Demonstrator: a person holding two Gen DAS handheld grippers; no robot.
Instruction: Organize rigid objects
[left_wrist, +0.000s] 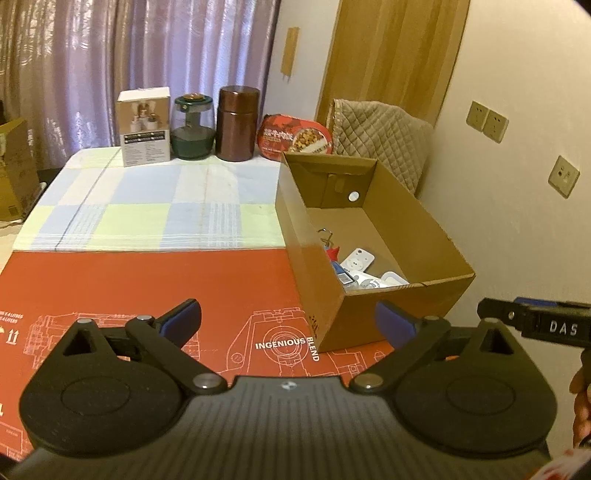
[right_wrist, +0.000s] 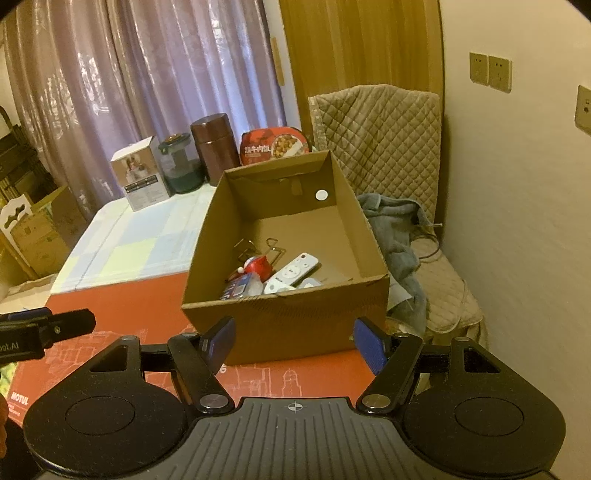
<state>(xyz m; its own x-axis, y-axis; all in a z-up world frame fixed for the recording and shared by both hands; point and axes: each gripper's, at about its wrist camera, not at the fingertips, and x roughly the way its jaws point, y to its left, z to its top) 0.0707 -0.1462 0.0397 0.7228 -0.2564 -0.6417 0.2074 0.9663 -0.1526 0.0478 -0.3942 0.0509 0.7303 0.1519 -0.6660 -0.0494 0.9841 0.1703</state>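
Observation:
An open cardboard box (left_wrist: 308, 266) stands on the red printed board, at the right. It holds a white remote (right_wrist: 298, 268), a red figurine (right_wrist: 257, 265), a blue and white pack (right_wrist: 236, 287) and wire clips (right_wrist: 275, 245). My left gripper (left_wrist: 288, 325) hovers in front of the box's near left corner, open wide, with nothing between its pads. My right gripper (right_wrist: 295, 343) hangs before the box's front wall (right_wrist: 284, 321), open and empty too. Each gripper's tip shows at the edge of the other's view.
Along the back of the checked tablecloth (left_wrist: 147, 206) stand a white carton (left_wrist: 146, 127), a green glass jar (left_wrist: 194, 127), a brown canister (left_wrist: 236, 123) and a red food bowl (left_wrist: 295, 136). A quilted chair (right_wrist: 388, 122) with a grey cloth (right_wrist: 399, 236) is right of the table.

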